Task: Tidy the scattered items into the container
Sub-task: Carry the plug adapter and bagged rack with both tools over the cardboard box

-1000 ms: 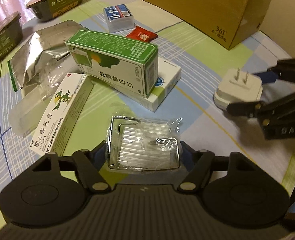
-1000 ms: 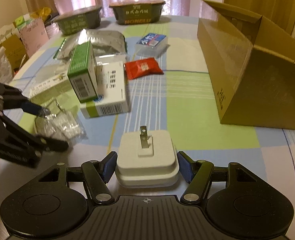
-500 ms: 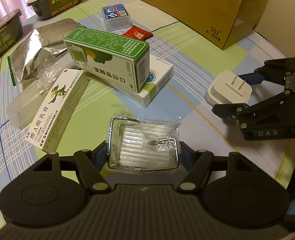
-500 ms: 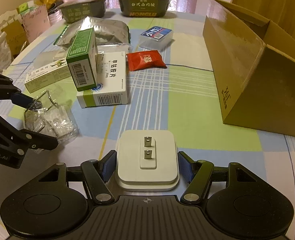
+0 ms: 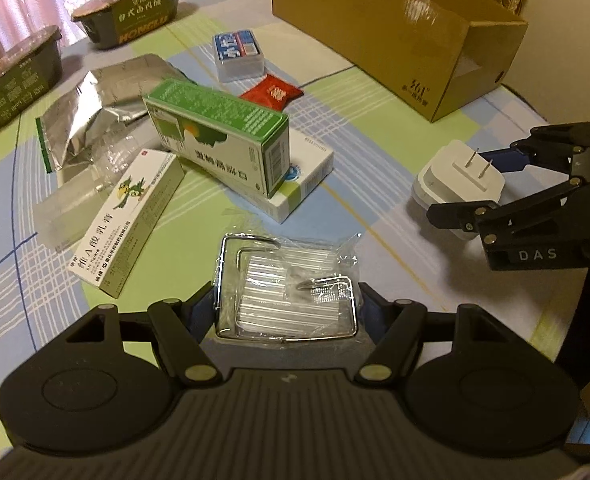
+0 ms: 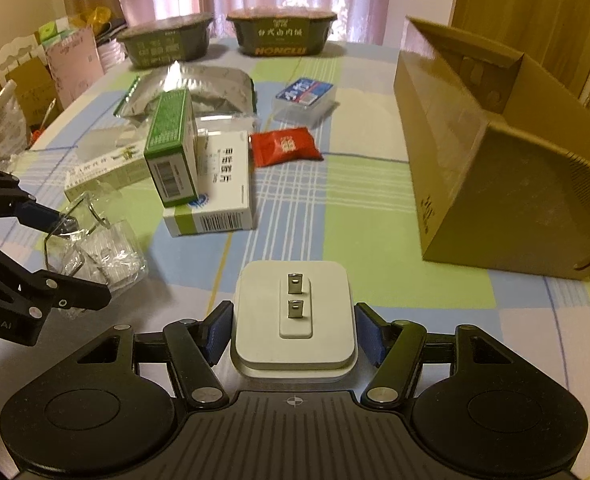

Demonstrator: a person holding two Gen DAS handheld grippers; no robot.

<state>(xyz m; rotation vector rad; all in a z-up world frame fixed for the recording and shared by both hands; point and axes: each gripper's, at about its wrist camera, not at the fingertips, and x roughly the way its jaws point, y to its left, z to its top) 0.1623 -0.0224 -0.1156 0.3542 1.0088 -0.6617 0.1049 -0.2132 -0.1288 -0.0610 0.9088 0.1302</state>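
Note:
Held between the fingers of my left gripper point(image 5: 287, 304) is a clear plastic packet with a wire hook point(image 5: 287, 288), and the gripper is shut on it. In the right wrist view that gripper point(image 6: 83, 258) and the packet point(image 6: 107, 252) sit low at the left. My right gripper point(image 6: 293, 330) is shut on a white plug charger point(image 6: 293, 316), prongs pointing up. From the left wrist camera, the right gripper point(image 5: 483, 176) and charger point(image 5: 455, 176) appear at the right. The open cardboard box point(image 6: 495, 184) point(image 5: 395, 40) stands beyond, on the right side of the table.
A green medicine box point(image 5: 219, 136) lies on a white one point(image 5: 307, 172). Around them are a long ointment box point(image 5: 127, 216), a foil bag point(image 5: 103, 104), a red sachet point(image 5: 271, 92) and a blue-white pack point(image 5: 237, 54). Two dark bowls point(image 6: 279, 36) point(image 6: 167, 44) line the far edge.
Both grippers have risen and drawn back a little with their items. The charger has turned in the right gripper, so its prongs now line up along the view.

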